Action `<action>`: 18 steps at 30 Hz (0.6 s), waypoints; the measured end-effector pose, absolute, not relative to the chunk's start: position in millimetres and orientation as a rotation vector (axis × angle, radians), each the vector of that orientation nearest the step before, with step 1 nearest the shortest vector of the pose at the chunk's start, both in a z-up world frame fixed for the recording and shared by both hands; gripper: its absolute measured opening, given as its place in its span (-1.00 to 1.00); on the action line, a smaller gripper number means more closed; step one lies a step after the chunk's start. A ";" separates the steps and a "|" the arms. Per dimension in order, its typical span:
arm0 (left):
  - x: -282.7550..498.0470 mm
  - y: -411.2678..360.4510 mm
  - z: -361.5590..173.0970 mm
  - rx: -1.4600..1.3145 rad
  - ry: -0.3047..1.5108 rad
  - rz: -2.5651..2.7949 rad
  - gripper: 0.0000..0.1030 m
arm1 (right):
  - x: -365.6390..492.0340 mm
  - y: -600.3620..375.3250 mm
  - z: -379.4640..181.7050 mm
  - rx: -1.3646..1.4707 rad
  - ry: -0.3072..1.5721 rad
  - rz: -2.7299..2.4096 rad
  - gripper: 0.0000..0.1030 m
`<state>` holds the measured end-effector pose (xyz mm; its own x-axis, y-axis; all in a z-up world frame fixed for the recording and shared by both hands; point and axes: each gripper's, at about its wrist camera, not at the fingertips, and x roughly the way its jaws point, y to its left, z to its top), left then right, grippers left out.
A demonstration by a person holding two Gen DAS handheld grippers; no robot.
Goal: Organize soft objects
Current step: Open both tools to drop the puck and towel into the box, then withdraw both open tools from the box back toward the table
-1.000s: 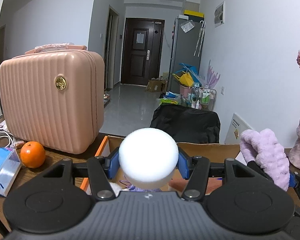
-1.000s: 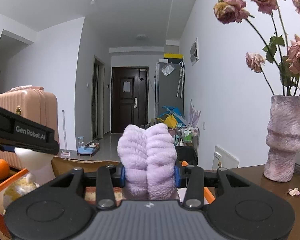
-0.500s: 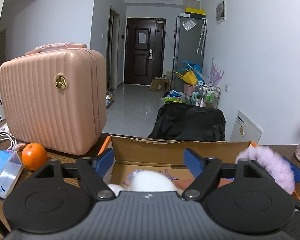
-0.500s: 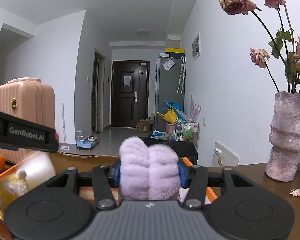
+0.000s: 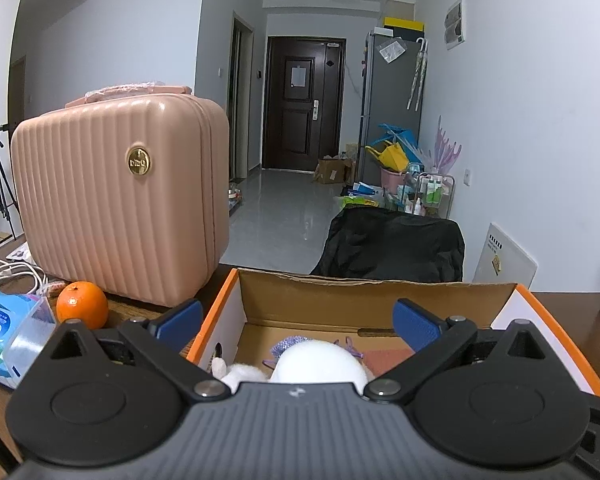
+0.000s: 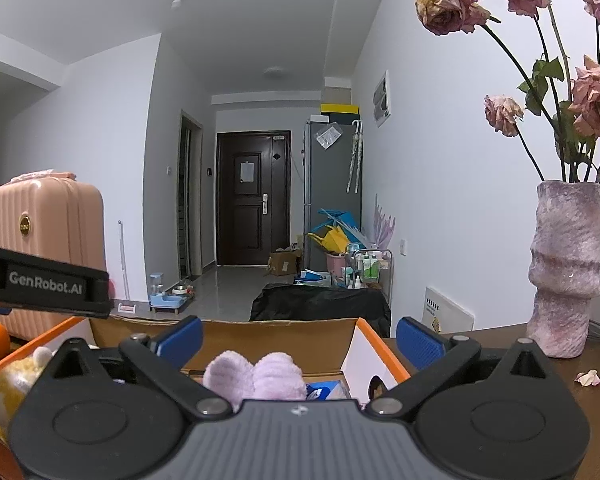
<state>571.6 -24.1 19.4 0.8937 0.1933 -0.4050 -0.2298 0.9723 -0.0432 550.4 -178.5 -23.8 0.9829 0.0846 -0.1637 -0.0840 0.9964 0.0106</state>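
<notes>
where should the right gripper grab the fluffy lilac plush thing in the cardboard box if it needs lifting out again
Grip the fluffy lilac plush thing across its two rounded lobes, which stand side by side. Come from above and straight ahead, one pad on each outer flank. The right gripper, its jaws just opened wide, already straddles it. The orange-edged cardboard box wall stands close on the right, so keep centred.

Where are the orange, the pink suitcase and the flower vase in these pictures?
orange (image 5: 82, 305): left wrist view, on the middle of its peel.
pink suitcase (image 5: 112, 208): left wrist view, on its ribbed front below the gold badge.
flower vase (image 6: 568, 264): right wrist view, on the middle of its body.
</notes>
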 end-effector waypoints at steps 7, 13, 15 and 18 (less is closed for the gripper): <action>563.1 -22.9 21.4 -0.088 0.395 0.222 1.00 | 544.8 -179.7 -23.8 -0.001 0.156 0.080 1.00; 548.2 -20.6 23.2 -0.087 0.369 0.228 1.00 | 533.0 -181.7 -23.4 -0.006 0.147 0.072 1.00; 542.8 -19.9 23.3 -0.087 0.365 0.228 1.00 | 528.1 -182.4 -23.3 -0.008 0.143 0.070 1.00; 535.0 -19.1 23.6 -0.085 0.362 0.228 1.00 | 519.2 -183.4 -23.4 -0.009 0.134 0.068 1.00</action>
<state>535.0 -19.1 23.6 0.9100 0.2056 -0.3600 -0.2358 0.9709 -0.0417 519.2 -183.4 -23.4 0.9887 0.0668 -0.1340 -0.0679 0.9977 -0.0040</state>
